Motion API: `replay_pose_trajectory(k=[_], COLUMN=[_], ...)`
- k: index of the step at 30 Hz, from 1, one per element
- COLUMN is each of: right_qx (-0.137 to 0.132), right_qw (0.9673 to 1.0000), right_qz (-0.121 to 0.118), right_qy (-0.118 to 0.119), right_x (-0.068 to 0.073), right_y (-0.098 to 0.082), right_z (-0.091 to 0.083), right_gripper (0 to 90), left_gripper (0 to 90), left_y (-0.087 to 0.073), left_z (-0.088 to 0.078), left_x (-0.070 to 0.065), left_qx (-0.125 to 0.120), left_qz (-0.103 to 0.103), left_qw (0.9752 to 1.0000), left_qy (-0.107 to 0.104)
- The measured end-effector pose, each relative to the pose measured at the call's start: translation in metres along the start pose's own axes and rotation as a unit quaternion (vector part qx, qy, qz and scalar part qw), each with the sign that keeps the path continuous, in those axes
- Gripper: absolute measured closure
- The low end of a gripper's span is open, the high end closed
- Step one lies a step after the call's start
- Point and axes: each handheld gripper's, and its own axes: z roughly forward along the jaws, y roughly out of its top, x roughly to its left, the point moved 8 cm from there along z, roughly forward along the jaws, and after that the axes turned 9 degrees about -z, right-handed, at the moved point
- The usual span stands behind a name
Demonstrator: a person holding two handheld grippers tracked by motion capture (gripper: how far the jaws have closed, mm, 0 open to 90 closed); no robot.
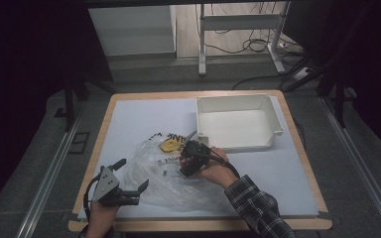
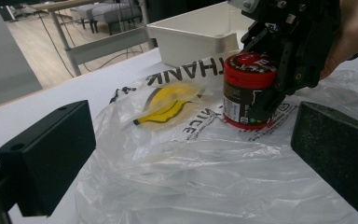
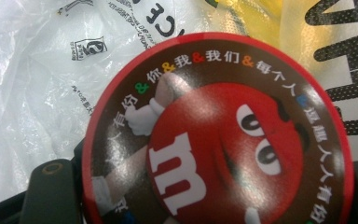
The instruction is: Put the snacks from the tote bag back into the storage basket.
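The red-lidded candy jar (image 2: 245, 91) stands upright on top of the crumpled clear plastic bag (image 2: 200, 172), just in front of the white bin's near left corner. The right gripper (image 2: 279, 70) comes down over the jar from above, its black jaws clamped against the jar's sides; in the right gripper view the round lid (image 3: 219, 135) sits between the two jaw tips at the bottom corners.

Taking the jar as the landmark: the white bin (image 1: 238, 121) lies just beyond it and to its right, open and with nothing visible inside. A yellow patch printed on the bag (image 1: 170, 145) shows right beside the jar on its left, under black lettering. The bag spreads out beneath the jar and toward the table's near edge, with loose folds bunched up around the jar's base. The pale blue mat (image 1: 134, 119) covers the table (image 1: 104, 119) all round.

The left gripper (image 1: 129, 178) rests near the table's front edge, well to the left of the jar and nearer the person, its jaws spread wide with nothing between them; they hang over the bag's near left edge. From its own view the bag's wrinkled film lies between it and the jar.
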Motion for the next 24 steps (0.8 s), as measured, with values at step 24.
replay_pose_trajectory(k=[24], right_qx=[-0.010], right_qw=[0.9996], right_qz=[-0.025], right_qy=[0.011], right_x=[0.009], right_y=[0.008], right_z=[-0.022], right_gripper=[25.7], left_gripper=[0.0], left_y=[0.000], left_z=[0.000], left_x=[0.000], left_qx=[0.000], left_qz=[0.002], left_qw=[1.0000], left_qy=[0.002])
